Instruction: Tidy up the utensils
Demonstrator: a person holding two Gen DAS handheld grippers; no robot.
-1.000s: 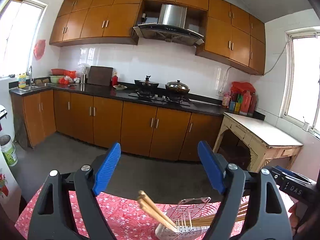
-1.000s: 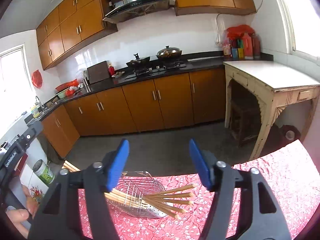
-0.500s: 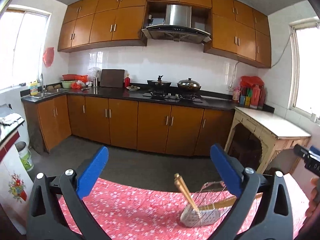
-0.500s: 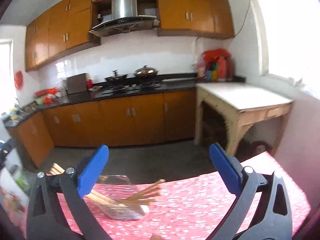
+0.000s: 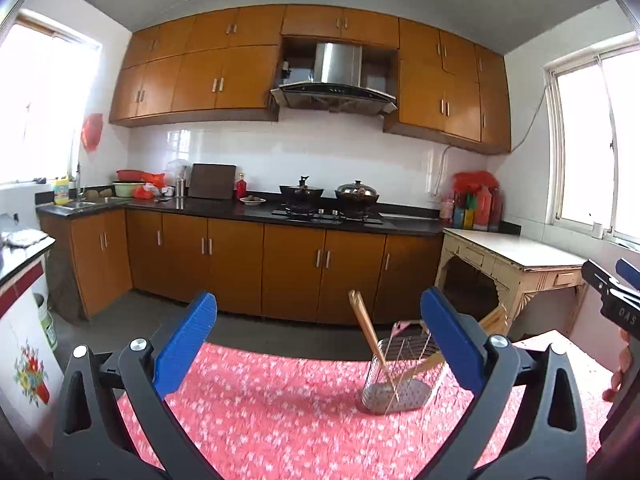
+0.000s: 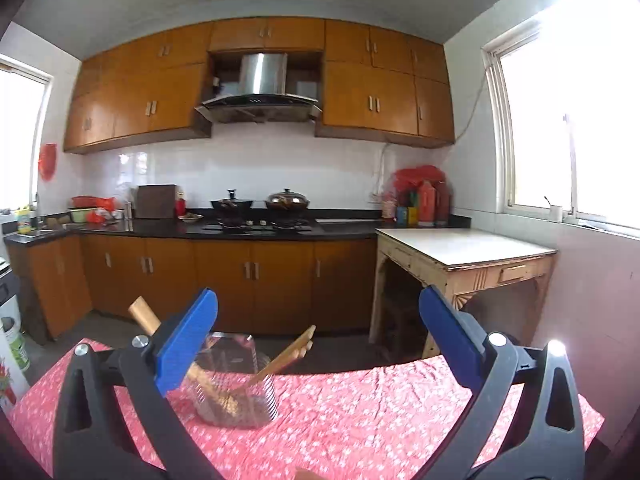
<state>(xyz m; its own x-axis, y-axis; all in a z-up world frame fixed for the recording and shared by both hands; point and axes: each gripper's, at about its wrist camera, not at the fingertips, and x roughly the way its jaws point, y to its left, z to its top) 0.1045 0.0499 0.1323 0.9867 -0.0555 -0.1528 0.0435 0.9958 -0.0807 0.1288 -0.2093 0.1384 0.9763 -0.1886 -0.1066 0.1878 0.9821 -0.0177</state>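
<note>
Blue-padded black fingers of the left gripper (image 5: 318,340) stand spread wide with nothing between them, raised above the red tablecloth with small white flowers (image 5: 280,412); the right gripper (image 6: 318,340), built the same, is likewise spread wide and holds nothing. Ahead of the left gripper and toward its right finger stands the wire-mesh metal utensil basket (image 5: 400,376), upright on the cloth, with wooden chopsticks (image 5: 368,332) leaning out of it, one bundle slanting up to the left and another slanting right behind the blue pad. In the right wrist view the same basket sits left of centre, partly hidden behind the left finger, blurred, its chopsticks fanning out to both sides. The right gripper's black body also shows at the right edge of the left wrist view, with fingers of the person's hand (image 5: 620,368) beneath it. Beyond the table's far edge lies a grey floor, then a run of orange-brown wooden base cabinets (image 5: 256,264) under a black countertop (image 5: 224,210). On the counter sit a gas hob with a black wok (image 5: 301,191) and a steel-lidded pot (image 5: 357,192), below a stainless range hood (image 5: 334,80) set among matching wall cabinets. A pale, worn wooden side table with a white top (image 5: 516,248) stands under the right-hand window, with red bottles at its back corner
</note>
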